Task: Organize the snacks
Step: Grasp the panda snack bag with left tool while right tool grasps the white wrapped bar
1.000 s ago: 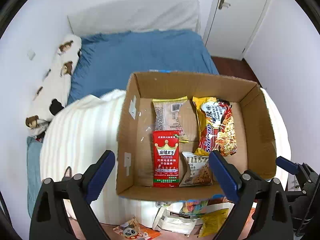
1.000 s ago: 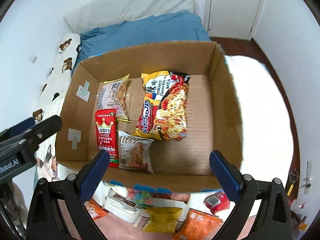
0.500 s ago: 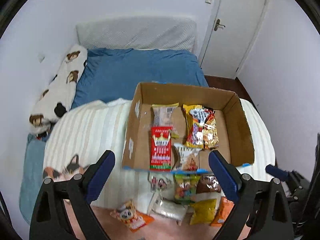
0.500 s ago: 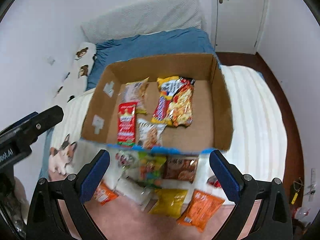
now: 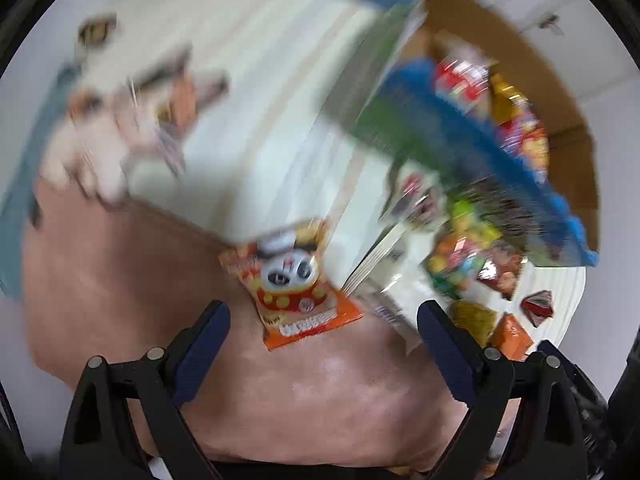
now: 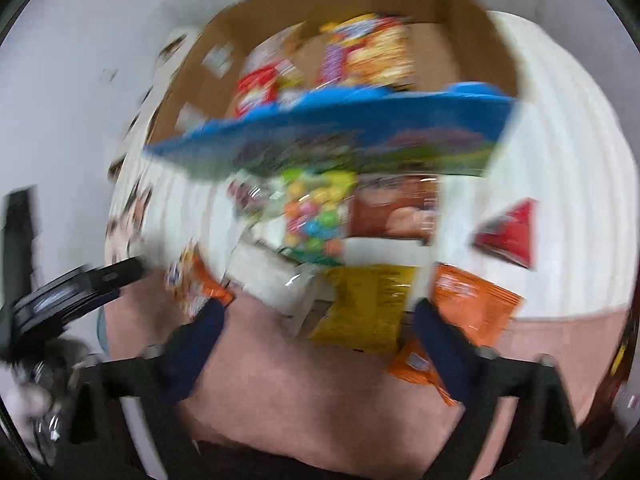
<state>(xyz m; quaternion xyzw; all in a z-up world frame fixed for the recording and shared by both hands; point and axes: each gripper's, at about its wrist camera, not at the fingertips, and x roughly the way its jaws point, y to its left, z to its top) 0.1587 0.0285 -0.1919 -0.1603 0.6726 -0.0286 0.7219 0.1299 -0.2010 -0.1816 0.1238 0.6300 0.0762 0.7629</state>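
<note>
1. Both views are heavily smeared, so fine print and small details cannot be read.
2. The surface is a bed: a white ribbed blanket (image 6: pixel 560 168) covers the far part, and a pink cover (image 5: pixel 120 280) lies nearest the cameras. In the left view a blue sheet (image 5: pixel 16 184) shows along the left edge.
3. A blurred cat print (image 5: pixel 132 120) sits on the blanket's left side in the left view.
4. White walls (image 6: pixel 72 60) close the room around the bed; the rest of the room is too blurred to make out.
5. A cardboard box (image 6: pixel 472 12) stands on the blanket, open at the top, its near flap printed blue and green (image 6: pixel 360 120). Several packets lie inside on its floor, among them a red one (image 6: pixel 256 88) and a yellow-red noodle pack (image 6: pixel 372 52).
6. Loose snacks lie on the bed in front of the box: a colourful candy bag (image 6: pixel 316 216), a brown packet (image 6: pixel 392 212), a red wedge-shaped packet (image 6: pixel 508 236), a yellow packet (image 6: pixel 368 304), an orange packet (image 6: pixel 472 304) and a white pack (image 6: pixel 272 284).
7. An orange panda packet (image 5: pixel 292 280) lies where the blanket meets the pink cover, just ahead of the left gripper (image 5: pixel 320 340).
8. The left gripper's fingers are spread wide and hold nothing.
9. The right gripper (image 6: pixel 316 344) is likewise spread wide and empty, with the yellow packet just beyond its tips.
</note>
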